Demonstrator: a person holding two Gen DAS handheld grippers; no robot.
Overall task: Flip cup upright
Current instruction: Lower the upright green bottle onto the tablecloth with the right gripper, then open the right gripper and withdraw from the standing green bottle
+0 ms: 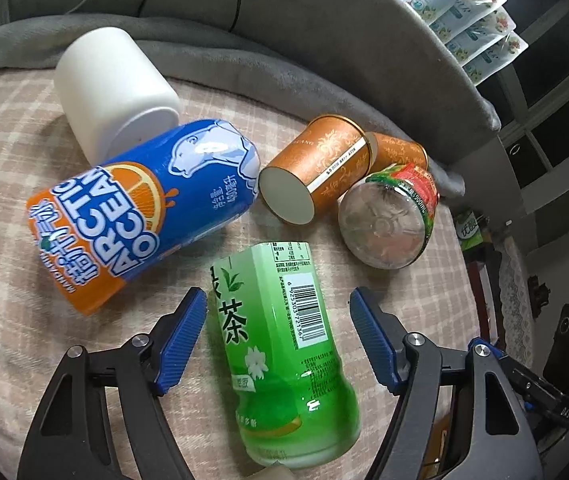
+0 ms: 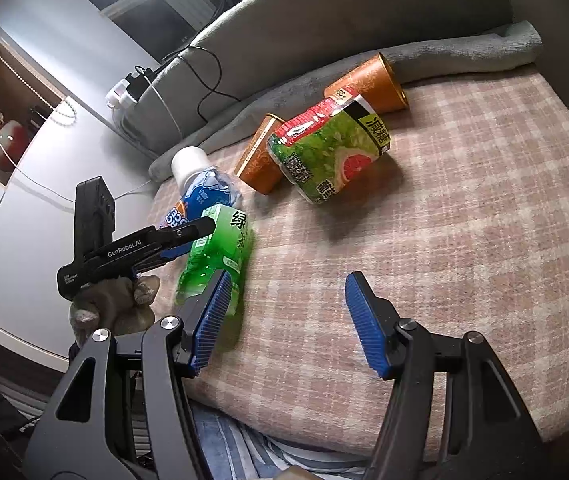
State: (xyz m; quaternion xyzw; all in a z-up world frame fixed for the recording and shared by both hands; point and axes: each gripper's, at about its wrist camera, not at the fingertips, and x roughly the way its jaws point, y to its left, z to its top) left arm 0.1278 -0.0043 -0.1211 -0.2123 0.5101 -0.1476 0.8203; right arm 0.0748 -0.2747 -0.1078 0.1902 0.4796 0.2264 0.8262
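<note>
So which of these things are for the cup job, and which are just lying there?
For the job:
white cup, lying on its side
left tool, open
right tool, open

Just lying about:
blue can
green tea bottle, between the left tool's fingers
orange tubes
grapefruit bottle

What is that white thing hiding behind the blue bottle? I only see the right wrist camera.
Observer: It is a white cup, lying on its side just behind the blue bottle.
Operator: Is the left hand-held gripper squeezing the green bottle?
Observer: No. The left hand-held gripper is open, with one finger on each side of the green tea bottle and a clear gap at its right finger.
Operator: Does that bottle have a barcode?
Observer: Yes, a barcode faces up on its label, between the two fingers.
</note>
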